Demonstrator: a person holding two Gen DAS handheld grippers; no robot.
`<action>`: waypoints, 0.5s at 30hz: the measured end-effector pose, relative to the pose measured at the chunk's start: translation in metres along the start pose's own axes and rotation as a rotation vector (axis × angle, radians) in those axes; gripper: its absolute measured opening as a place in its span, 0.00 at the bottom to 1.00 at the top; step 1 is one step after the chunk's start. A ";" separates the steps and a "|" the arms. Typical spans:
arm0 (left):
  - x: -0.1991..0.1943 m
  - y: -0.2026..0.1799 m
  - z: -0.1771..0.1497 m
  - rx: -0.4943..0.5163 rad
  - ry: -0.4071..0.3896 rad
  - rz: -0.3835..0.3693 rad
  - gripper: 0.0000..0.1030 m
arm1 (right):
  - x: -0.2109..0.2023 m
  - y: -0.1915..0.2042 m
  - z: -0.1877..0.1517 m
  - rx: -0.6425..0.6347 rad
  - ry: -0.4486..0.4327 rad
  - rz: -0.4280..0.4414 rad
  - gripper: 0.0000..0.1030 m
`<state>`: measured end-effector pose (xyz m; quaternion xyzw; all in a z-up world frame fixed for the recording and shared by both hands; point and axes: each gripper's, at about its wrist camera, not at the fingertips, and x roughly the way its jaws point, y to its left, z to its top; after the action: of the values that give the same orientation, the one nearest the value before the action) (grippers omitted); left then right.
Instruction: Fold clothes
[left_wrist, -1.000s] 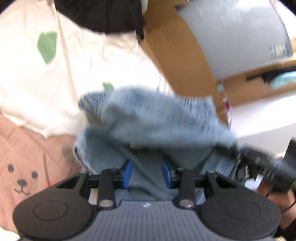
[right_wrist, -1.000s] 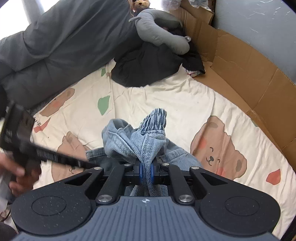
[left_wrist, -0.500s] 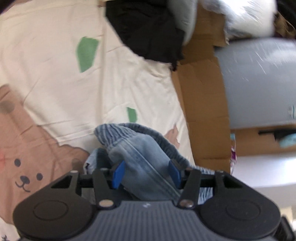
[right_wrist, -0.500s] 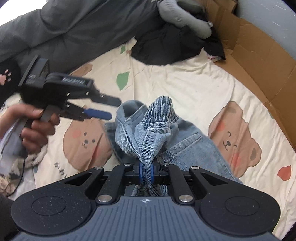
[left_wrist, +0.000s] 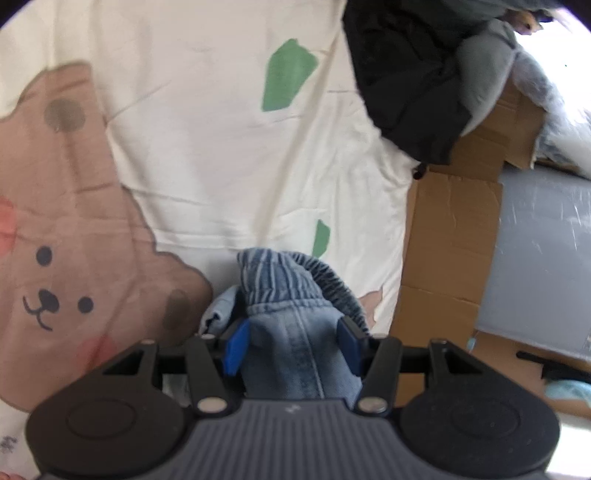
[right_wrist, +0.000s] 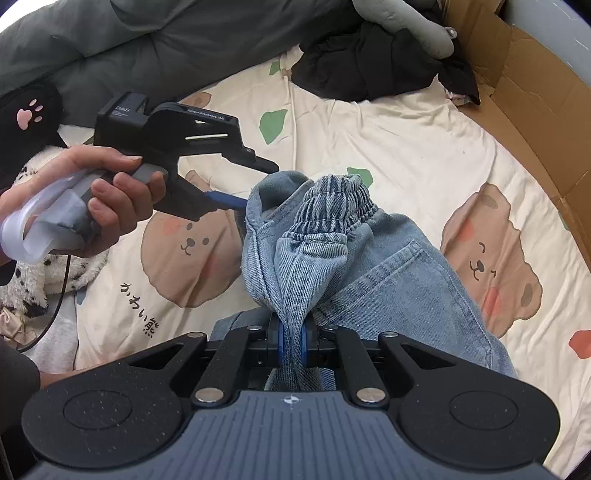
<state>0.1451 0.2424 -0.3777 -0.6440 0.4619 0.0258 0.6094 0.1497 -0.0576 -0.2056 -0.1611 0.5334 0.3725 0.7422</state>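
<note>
Left gripper (left_wrist: 291, 345) moved onto 1 jeans (right_wrist: 369, 266), spread wide; right gripper (right_wrist: 291, 341) clenched on jeans.

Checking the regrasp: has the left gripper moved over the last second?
Yes. The left gripper has risen from low on the left up to the jeans' waistband, over the bear-print sheet.

both grippers raised, 1 spread, 1 clamped
left gripper (left_wrist: 291, 345) has its jaws apart around denim, held by a hand (right_wrist: 85, 206); right gripper (right_wrist: 292, 345) is pinched tight on denim.
</note>
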 end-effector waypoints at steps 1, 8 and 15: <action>0.003 0.002 0.000 -0.012 0.002 0.002 0.50 | 0.000 0.000 0.000 -0.001 0.001 0.002 0.06; 0.009 0.013 -0.001 -0.040 0.013 0.009 0.11 | 0.003 0.003 0.002 -0.012 0.029 0.009 0.07; 0.001 0.016 -0.005 0.032 0.001 0.035 0.08 | 0.005 -0.003 0.002 0.074 0.034 0.048 0.16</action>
<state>0.1333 0.2405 -0.3893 -0.6261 0.4736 0.0288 0.6187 0.1545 -0.0565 -0.2099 -0.1269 0.5630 0.3675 0.7293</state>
